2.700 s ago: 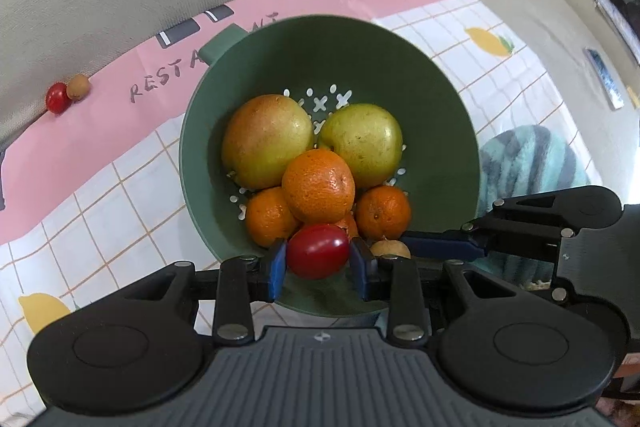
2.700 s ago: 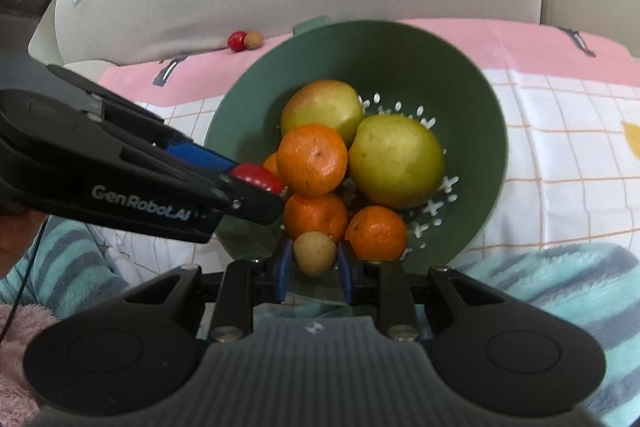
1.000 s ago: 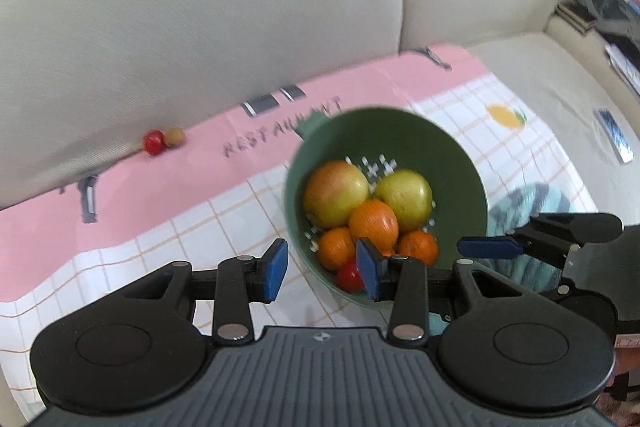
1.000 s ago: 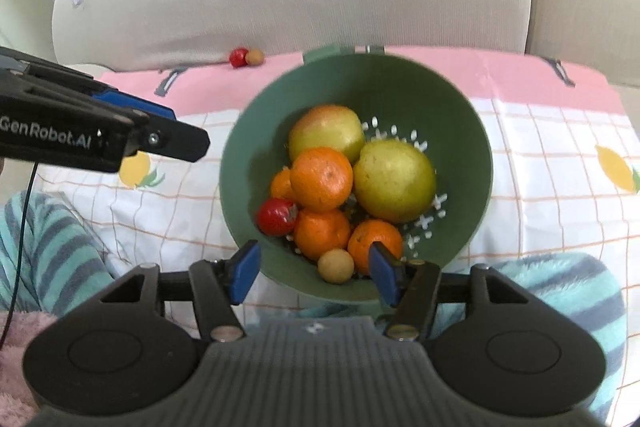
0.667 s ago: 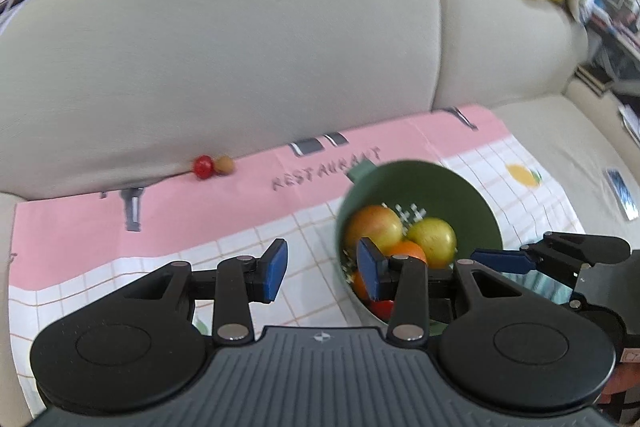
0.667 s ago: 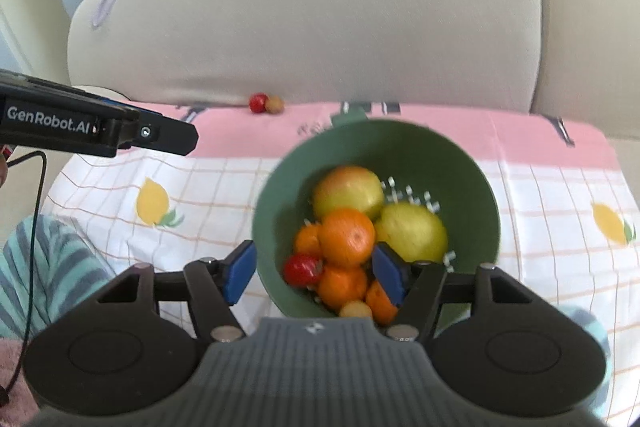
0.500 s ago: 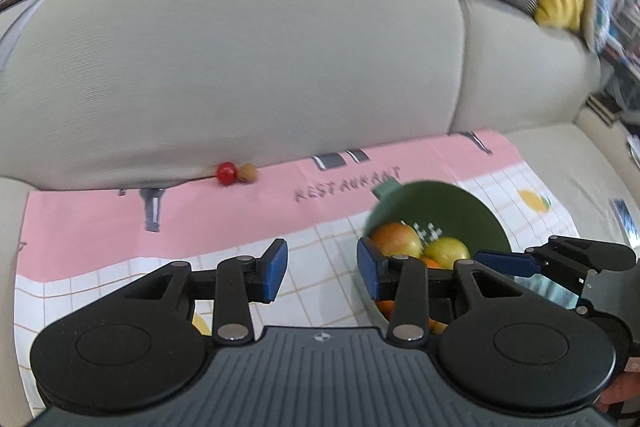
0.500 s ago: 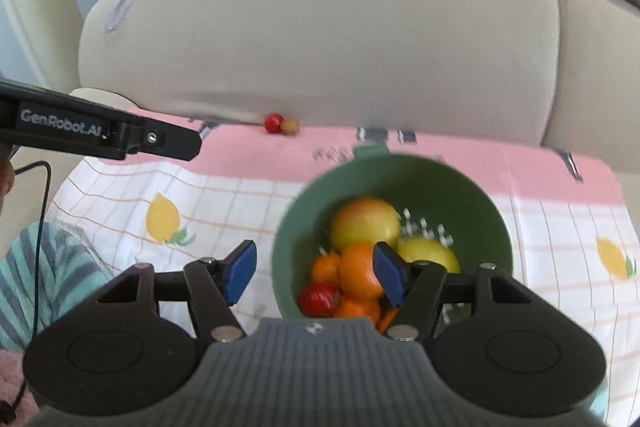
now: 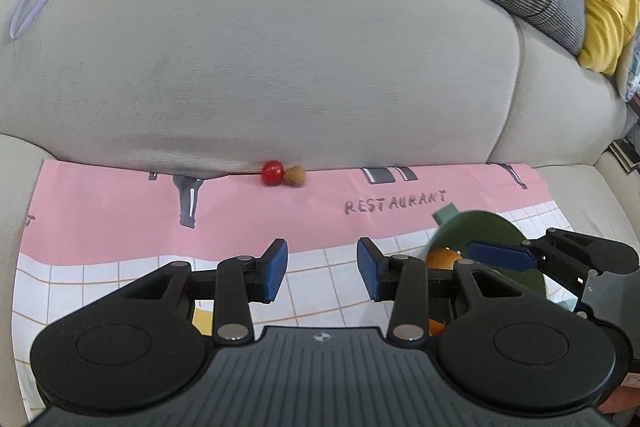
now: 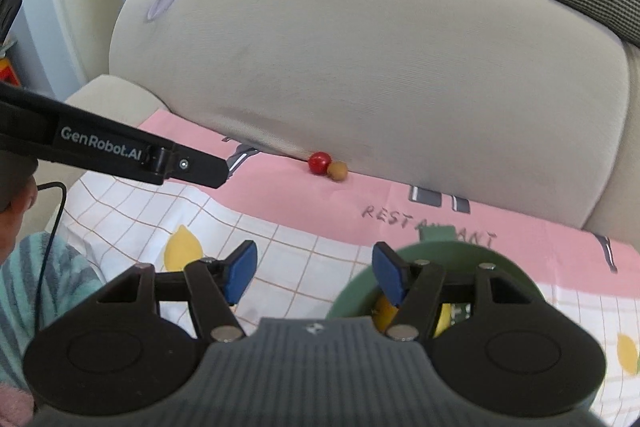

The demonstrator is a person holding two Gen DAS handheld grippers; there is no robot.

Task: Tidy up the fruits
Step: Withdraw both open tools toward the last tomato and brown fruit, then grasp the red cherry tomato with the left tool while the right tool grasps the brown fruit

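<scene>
Two small fruits, a red one (image 9: pixel 271 173) touching a brown one (image 9: pixel 295 175), lie against the sofa back straight ahead of our left tool (image 9: pixel 322 269), nearer than our right tool (image 10: pixel 314 273); both are spread apart, empty, beside the green bowl (image 10: pixel 440 253).

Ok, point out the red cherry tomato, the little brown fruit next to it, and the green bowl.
red cherry tomato (image 9: pixel 271 173), left wrist view, middle of its glossy skin.
little brown fruit (image 9: pixel 295 175), left wrist view, middle of its surface, touching the tomato.
green bowl (image 10: pixel 352 287), right wrist view, on its near-left rim.
</scene>
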